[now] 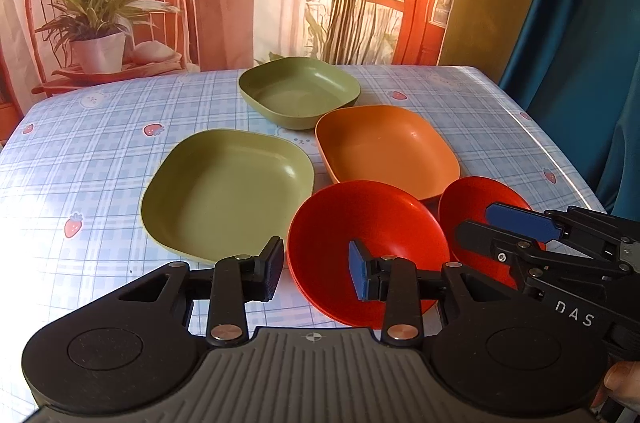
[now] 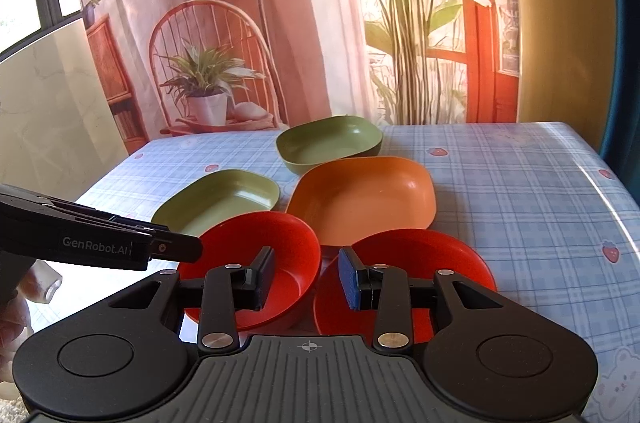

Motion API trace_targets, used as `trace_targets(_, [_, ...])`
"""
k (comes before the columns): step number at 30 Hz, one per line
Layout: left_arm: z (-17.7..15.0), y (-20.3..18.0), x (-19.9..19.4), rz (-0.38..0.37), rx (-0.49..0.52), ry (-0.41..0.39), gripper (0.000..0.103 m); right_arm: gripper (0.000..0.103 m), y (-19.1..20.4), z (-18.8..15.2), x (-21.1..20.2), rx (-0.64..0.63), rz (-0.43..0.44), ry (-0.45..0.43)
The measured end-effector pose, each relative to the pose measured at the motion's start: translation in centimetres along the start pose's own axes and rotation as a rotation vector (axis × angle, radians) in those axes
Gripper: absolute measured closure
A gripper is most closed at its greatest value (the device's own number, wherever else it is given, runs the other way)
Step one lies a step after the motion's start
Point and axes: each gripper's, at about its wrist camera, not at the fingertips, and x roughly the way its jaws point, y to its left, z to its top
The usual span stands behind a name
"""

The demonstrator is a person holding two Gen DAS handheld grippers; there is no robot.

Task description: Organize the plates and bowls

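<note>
We are holding the left claw (image 1: 314, 269) released astride the near rim of the left red bowl (image 1: 368, 223), and the right claw (image 2: 306, 273) released over the gap between both red bowls, beside the right one (image 2: 436, 255). All dishes are sitting on the table (image 2: 540, 191). Closing off-centre is risking a rim slipping and the bowl skidding into the orange dish (image 2: 360, 199).
</note>
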Motion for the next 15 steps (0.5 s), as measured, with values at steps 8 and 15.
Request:
trace_targets(8, [0.5, -2.3, 0.5, -0.033, 0.03, 0.0, 0.065, 0.068, -3.2, -0.2, -1.5, 0.006, -0.107, -0.02])
trace_targets(15, [0.5, -4.4, 1.1, -0.053, 0.07, 0.016, 0.065, 0.067, -6.6, -1.5, -2.2, 0.062, -0.185, -0.014])
